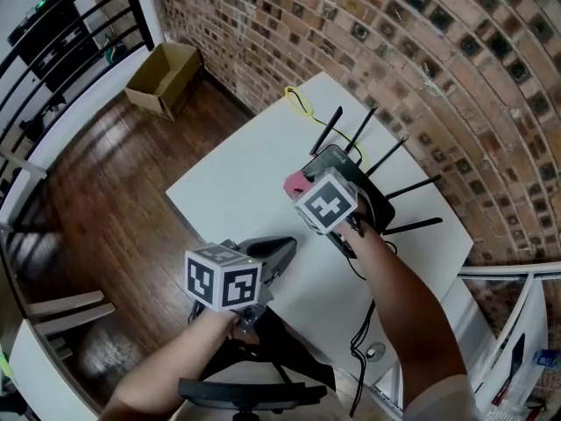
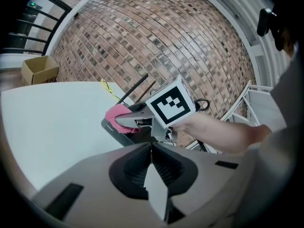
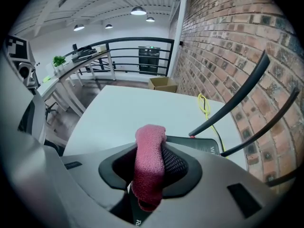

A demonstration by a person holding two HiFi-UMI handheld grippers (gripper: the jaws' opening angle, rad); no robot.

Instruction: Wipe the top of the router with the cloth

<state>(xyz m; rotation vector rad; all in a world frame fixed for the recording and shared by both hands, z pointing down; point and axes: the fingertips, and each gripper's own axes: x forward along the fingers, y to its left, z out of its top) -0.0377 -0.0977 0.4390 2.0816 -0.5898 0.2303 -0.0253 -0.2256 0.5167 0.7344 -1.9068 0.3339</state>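
Grippers: two. Each is hand-held and carries one marker cube.
Left gripper (image 2: 152, 146): jaws are drawn together with the tips meeting and nothing between them. It sits over the near edge of the table, well apart from the router.
Right gripper (image 3: 151, 148): jaws are narrow and clamped on the cloth. It is tilted steeply down over the router.
Cloth (image 3: 149, 165): one. It is pink-red with a knitted texture, bunched into a thick upright roll between the pads. Its upper end stands above the jaws and its lower end hangs below them.
Cloth location: at the router's top, near the corner away from the wall. Contact with the surface cannot be confirmed.
Router (image 1: 370, 198): one. It has a flat black casing with white print on top. It sits on the table's far side, near the brick wall (image 1: 421, 60).
Antennas (image 1: 329, 128): five counted in the head view. They are thin black rods fanning out toward the wall.
Table (image 1: 245, 174): one, with a white top.
Cables: two. One yellow cable (image 1: 298, 102) lies on the table beside the router. One black cable (image 1: 361, 340) trails off the table's edge.
Cardboard box (image 1: 164, 77): one. It is open and stands on the wooden floor (image 1: 114, 174) by the wall.
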